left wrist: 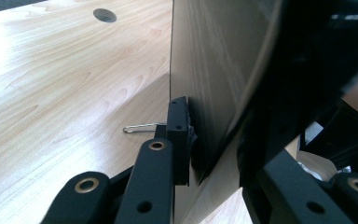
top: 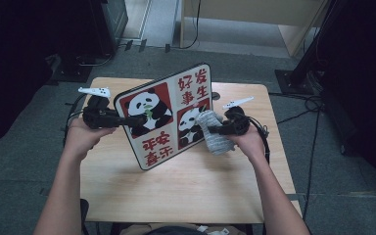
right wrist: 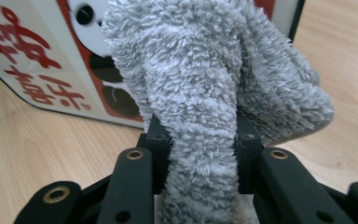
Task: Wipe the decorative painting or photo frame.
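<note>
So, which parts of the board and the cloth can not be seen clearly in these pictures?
- Board back: high view, faces away from camera.
- Board print: left gripper view, board stands edge-on; right gripper view, cloth covers much of it.
- Panda under the cloth: high view.
- Cloth's lower end: right gripper view, cut by the bottom edge.

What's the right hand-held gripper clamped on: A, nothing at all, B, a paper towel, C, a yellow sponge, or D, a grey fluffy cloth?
D: the right hand-held gripper has its jaws pressed on a grey fluffy cloth, held against the panda board that the left hand-held gripper grips by its edge.
</note>
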